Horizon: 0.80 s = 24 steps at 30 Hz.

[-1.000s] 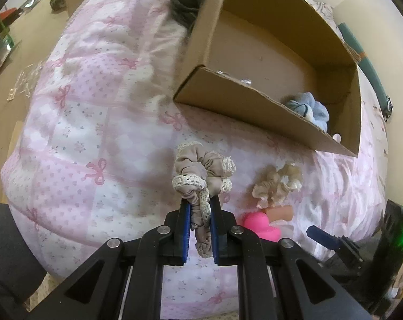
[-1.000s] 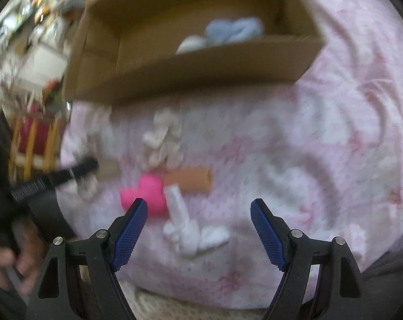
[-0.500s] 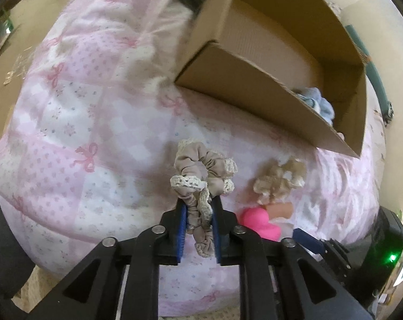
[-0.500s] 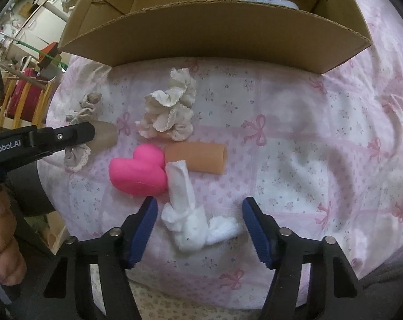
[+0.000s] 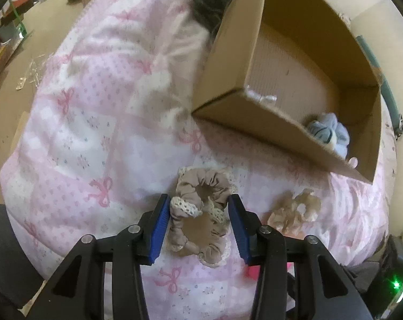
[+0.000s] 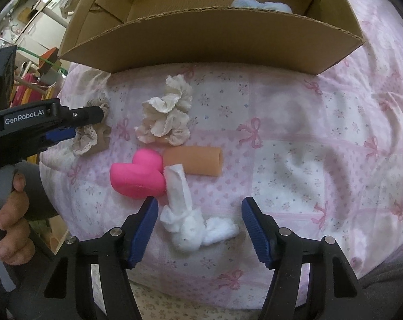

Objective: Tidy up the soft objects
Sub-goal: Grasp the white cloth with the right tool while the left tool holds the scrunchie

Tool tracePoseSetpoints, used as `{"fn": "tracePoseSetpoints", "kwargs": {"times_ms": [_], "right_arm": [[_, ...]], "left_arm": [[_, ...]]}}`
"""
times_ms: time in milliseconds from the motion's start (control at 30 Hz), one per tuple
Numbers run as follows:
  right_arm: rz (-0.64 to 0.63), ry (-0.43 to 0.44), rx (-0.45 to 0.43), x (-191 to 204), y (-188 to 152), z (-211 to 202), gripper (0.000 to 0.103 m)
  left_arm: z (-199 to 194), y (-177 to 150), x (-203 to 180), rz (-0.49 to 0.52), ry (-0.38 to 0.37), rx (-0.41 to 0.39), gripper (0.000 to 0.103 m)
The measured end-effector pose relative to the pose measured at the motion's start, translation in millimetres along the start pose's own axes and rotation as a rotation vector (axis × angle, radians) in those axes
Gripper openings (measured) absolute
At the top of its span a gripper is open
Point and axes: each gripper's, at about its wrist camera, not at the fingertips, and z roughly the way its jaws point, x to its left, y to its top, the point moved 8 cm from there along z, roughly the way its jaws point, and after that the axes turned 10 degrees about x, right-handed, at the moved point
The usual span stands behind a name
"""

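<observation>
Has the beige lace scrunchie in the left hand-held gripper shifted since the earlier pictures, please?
Yes. The jaws have just been opening, and the beige lace scrunchie has slumped from upright onto the quilt, no closer to the cardboard box.

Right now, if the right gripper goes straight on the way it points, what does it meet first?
Most likely the white cloth lying between the open fingers of the right gripper, then the pink quilt under it. The depth is hard to judge.
</observation>
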Motion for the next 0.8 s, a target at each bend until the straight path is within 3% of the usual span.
{"fn": "tracePoseSetpoints", "kwargs": {"times_ms": [133, 233, 267, 300, 367, 533, 600, 800], "right_arm": [[-0.012, -0.006, 0.014, 1, -1, 2, 0.061], [-0.028, -0.027, 0.021, 3, -2, 4, 0.061], [-0.033, -0.031, 0.022, 3, -2, 4, 0.058], [-0.035, -0.034, 0.024, 4, -2, 4, 0.048], [-0.035, -0.027, 0.027, 4, -3, 6, 0.038], [-0.047, -0.025, 0.019, 7, -5, 3, 0.030], [-0.045, -0.020, 0.009, 8, -4, 0, 0.019], [-0.026, 0.015, -0.067, 8, -3, -23, 0.017]], "left_arm": [[-3, 2, 8, -0.028, -0.017, 0.002, 0.041], [0, 3, 5, -0.013, -0.024, 0.012, 0.039], [-1, 3, 2, -0.001, -0.028, 0.003, 0.028], [-1, 5, -1, 0.013, -0.027, 0.002, 0.018], [2, 3, -2, 0.031, -0.005, 0.015, 0.018], [3, -2, -4, 0.050, 0.018, 0.003, 0.011], [-4, -2, -6, 0.055, 0.005, -0.022, 0.010], [-41, -13, -15, 0.093, -0.069, -0.110, 0.009]]}}
